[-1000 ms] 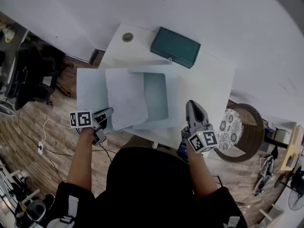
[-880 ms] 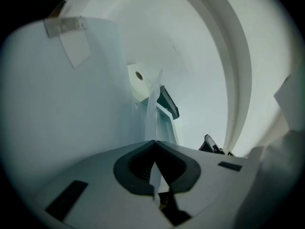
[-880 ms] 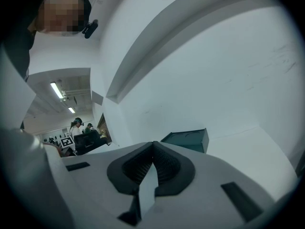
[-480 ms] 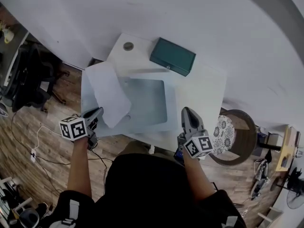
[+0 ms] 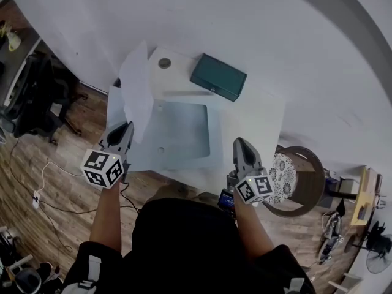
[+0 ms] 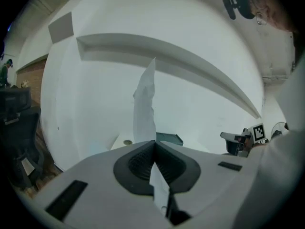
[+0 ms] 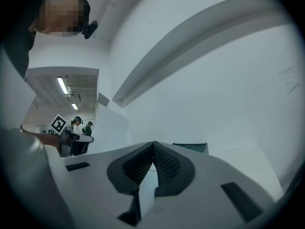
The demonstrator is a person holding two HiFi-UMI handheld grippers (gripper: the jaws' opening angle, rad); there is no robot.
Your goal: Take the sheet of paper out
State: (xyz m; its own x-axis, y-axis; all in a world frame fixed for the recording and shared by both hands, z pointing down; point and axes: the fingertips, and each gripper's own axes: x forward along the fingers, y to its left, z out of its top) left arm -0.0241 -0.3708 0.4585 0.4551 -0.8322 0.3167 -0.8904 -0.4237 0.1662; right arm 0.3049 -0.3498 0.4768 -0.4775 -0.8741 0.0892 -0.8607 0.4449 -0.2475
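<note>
The white table (image 5: pixel 257 112) carries a pale blue folder (image 5: pixel 184 133) lying flat, with a teal box (image 5: pixel 218 77) beyond it at the far side. The sheet of paper (image 5: pixel 136 87) stands raised over the folder's left part, bowed, its near edge pinched between the closed jaws of my left gripper (image 5: pixel 127 126). My right gripper (image 5: pixel 238 141) hovers just right of the folder's near corner, jaws together on nothing. I judge the pull-out nearly done. Next I'd carry the sheet clear leftward without tearing it.

White table (image 5: pixel 257 124), green box (image 5: pixel 218 76), perhaps blue folder (image 5: pixel 184 133)
</note>
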